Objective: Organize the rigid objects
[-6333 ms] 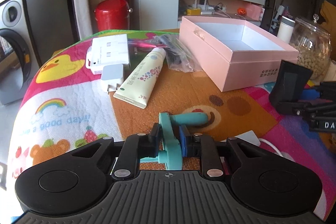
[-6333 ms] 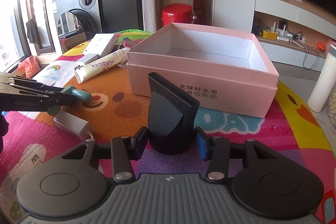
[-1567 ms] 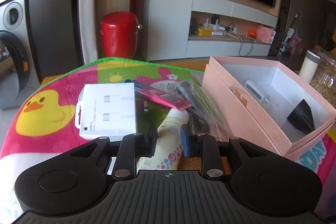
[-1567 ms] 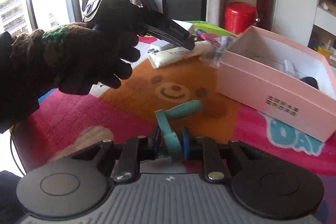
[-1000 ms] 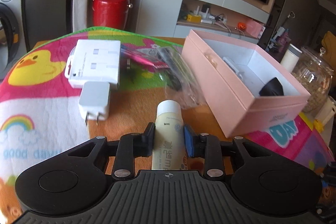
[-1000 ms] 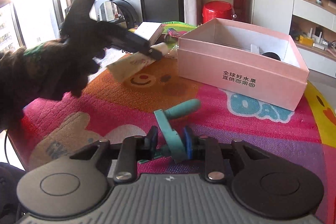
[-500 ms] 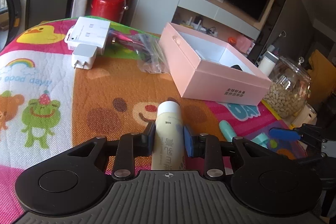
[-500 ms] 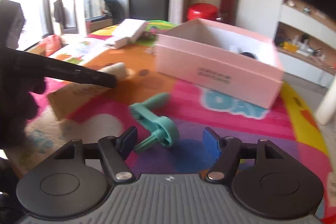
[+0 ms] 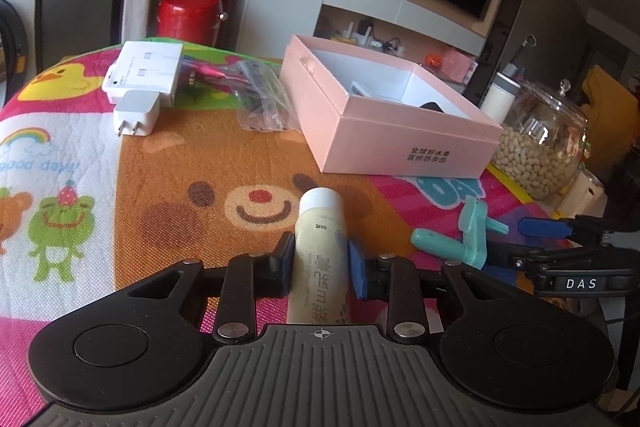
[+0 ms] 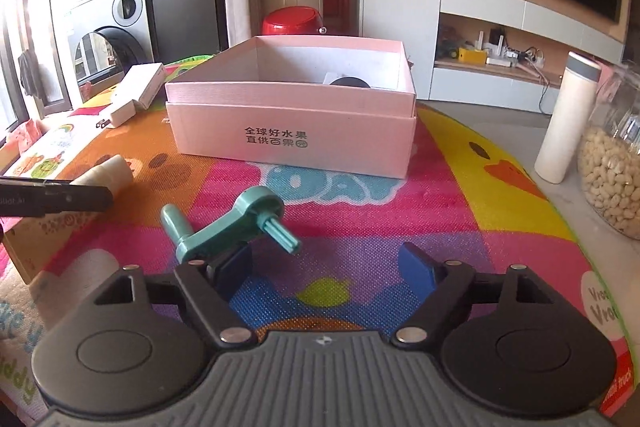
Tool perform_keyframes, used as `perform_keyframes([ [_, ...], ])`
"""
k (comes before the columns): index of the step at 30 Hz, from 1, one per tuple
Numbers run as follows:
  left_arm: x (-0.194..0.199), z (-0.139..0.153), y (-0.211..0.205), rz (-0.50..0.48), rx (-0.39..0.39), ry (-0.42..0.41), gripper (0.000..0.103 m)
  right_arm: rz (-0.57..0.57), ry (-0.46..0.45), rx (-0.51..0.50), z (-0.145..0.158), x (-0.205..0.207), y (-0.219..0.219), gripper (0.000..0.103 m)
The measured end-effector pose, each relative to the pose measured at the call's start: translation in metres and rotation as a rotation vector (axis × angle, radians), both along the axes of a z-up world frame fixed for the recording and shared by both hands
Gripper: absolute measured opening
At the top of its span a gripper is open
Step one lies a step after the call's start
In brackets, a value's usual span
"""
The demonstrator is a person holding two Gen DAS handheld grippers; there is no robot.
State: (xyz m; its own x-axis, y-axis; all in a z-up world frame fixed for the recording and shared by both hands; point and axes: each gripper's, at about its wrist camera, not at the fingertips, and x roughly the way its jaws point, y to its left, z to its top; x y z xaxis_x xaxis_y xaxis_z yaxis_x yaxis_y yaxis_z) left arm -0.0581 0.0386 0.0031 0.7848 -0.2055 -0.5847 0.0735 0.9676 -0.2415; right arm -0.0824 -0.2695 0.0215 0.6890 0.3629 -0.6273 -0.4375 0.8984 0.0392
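Observation:
My left gripper (image 9: 320,261) is shut on a cream tube (image 9: 320,227) with a white cap, held just above the bear print on the mat. The tube (image 10: 106,173) and the left gripper (image 10: 80,199) also show at the left of the right wrist view. A teal crank handle (image 10: 240,223) lies loose on the mat, just ahead of my right gripper's left finger. My right gripper (image 10: 328,267) is open and its jaws are opening, with no pad on the crank. The open pink box (image 10: 292,123) stands behind, with a dark item and a white item inside.
A white charger (image 9: 136,115), a white carton (image 9: 144,71) and a plastic bag (image 9: 260,95) lie at the mat's far left. A glass jar of beans (image 10: 612,163) and a white bottle (image 10: 568,119) stand at the right. A red can (image 9: 188,15) is beyond the table.
The right gripper has opened and let go of the teal crank, which now lies on the mat. The left gripper has carried the tube from the far pile to the mat's near middle.

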Motion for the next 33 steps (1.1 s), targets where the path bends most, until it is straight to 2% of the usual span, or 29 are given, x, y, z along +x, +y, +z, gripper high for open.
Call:
perform_keyframes([
  [4,0.002,0.0,-0.006,-0.016,0.031,-0.001,0.032,0.033,0.018,0.017,0.0,-0.006,0.004,0.091],
  [10,0.003,-0.001,-0.003,-0.011,0.006,-0.005,0.032,0.131,0.024,0.013,-0.001,-0.02,0.019,0.1],
  [14,0.002,-0.001,-0.004,-0.009,0.011,-0.007,0.032,0.143,0.044,0.005,-0.001,-0.02,0.022,0.103],
  [18,0.003,-0.001,-0.005,-0.007,0.017,-0.01,0.032,0.156,0.088,-0.012,0.002,-0.015,0.024,0.103],
  [23,0.003,-0.002,-0.002,-0.004,-0.005,-0.011,0.031,0.158,0.043,-0.029,-0.001,-0.021,0.026,0.103],
  [26,0.003,-0.002,0.0,-0.003,-0.015,-0.012,0.031,0.166,0.058,-0.037,0.002,-0.015,0.03,0.102],
  [28,0.002,-0.003,0.0,-0.003,-0.015,-0.012,0.031,0.154,0.054,-0.049,0.005,-0.008,0.035,0.095],
  [33,0.002,-0.003,0.0,0.0,-0.014,-0.013,0.031,0.141,0.046,-0.022,0.004,0.01,0.045,0.091],
])
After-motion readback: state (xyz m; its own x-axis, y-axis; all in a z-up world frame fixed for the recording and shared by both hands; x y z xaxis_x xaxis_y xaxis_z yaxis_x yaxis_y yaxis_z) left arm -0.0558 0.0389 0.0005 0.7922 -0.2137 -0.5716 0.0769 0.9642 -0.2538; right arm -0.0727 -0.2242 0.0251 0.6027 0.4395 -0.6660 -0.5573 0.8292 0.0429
